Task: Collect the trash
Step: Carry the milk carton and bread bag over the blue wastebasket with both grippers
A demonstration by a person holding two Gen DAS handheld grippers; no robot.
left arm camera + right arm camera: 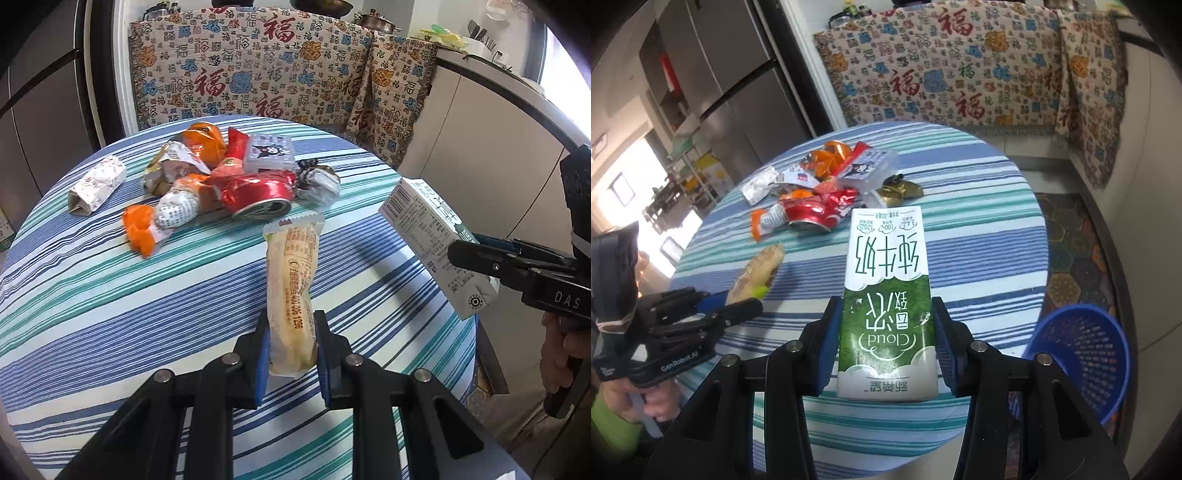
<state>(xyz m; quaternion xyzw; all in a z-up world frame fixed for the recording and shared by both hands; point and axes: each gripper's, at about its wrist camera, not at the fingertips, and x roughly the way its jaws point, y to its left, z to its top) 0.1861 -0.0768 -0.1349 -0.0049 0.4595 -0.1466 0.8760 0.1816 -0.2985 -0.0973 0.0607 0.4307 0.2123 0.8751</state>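
Tan snack wrapper (293,291) and green-white milk carton (886,314) held above table.

So the round table (110,302) sits in front of a cloth-draped counter (251,74), with the trash bunched in a pile toward the far side. In that pile the crushed can (255,195) lies at the near edge, a small lidded box (271,153) right behind it, a crumpled wrapper ball (317,184) just to its right, and a folded carton (96,188) off on the left, apart from the rest. Nearer than the pile, the left gripper (291,347) has a long snack packet (293,291) between its pads, above the tabletop. Over at the table's right edge the right gripper (886,354) holds a milk carton (886,306). A basket (1082,354) stands on the floor to the right of the table, lower than it
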